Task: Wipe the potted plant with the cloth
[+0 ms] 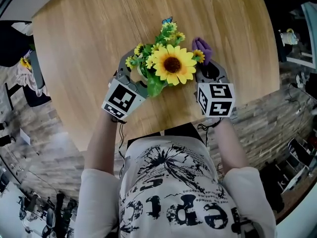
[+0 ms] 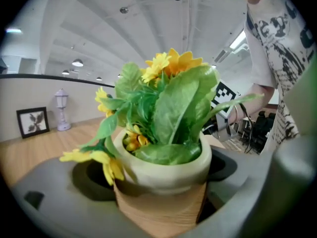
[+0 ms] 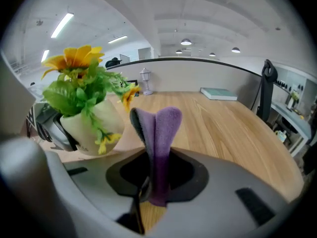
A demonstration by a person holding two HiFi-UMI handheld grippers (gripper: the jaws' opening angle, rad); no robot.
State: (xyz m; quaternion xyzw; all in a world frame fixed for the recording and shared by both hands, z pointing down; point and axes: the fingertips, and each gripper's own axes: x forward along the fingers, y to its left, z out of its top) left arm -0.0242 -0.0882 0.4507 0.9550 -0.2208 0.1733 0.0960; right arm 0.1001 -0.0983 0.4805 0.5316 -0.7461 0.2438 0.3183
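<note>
The left claw (image 1: 134,76) has its jaws spread wide around the potted plant (image 2: 162,158), their pads against the sides of the cream pot, which sits tilted between them with its sunflowers and green leaves fanning out above the jaws. The right claw (image 3: 156,182) is closed on a folded purple cloth (image 3: 161,131), which stands up out of the pinched jaws, and the plant is just to this claw's left, near the cloth but apart from it. Under both claws lies a round table (image 1: 94,33) of light wood with a fine straight grain. Far ahead of the left claw, on that wood, stand a small white lantern (image 2: 61,111) and a dark-framed picture (image 2: 32,121); far ahead of the right claw and a little to its right lies a flat pale-teal book (image 3: 218,93). Beyond the table runs a low curved partition with a dark top rail (image 3: 208,61), and above it a white ribbed ceiling with round lamps and strip lights. The head view shows the person's white, black-printed shirt (image 1: 173,192) behind both claws, and a mottled grey-brown floor (image 1: 44,133) around the table.
</note>
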